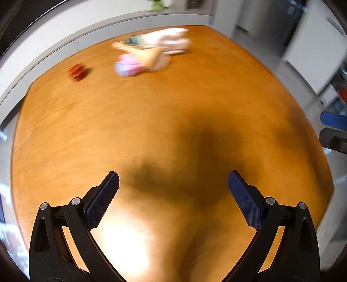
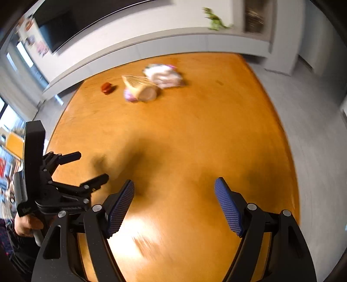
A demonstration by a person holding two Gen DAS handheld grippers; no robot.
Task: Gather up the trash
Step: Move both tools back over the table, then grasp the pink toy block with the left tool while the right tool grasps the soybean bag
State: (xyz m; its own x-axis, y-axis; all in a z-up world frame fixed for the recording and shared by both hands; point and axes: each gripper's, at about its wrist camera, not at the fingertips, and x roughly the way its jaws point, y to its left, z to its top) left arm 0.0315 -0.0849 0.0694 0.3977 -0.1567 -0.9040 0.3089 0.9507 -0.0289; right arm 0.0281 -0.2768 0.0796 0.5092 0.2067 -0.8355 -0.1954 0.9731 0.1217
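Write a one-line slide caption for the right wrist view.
Right tool open and empty above the wooden table, with a red scrap, tan cup and pale crumpled bag lying at the far end.

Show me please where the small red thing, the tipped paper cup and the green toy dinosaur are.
red thing (image 2: 106, 87), right wrist view, its middle.
paper cup (image 2: 145, 92), right wrist view, its side near the mouth.
toy dinosaur (image 2: 215, 20), right wrist view, its body.

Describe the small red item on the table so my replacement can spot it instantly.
Start at the wooden table and look to its far end, near the pale wall ledge. A loose cluster of trash lies there: a pale crumpled wrapper and a tan paper cup on its side. The small red item sits alone left of them, the only red, and the smallest.
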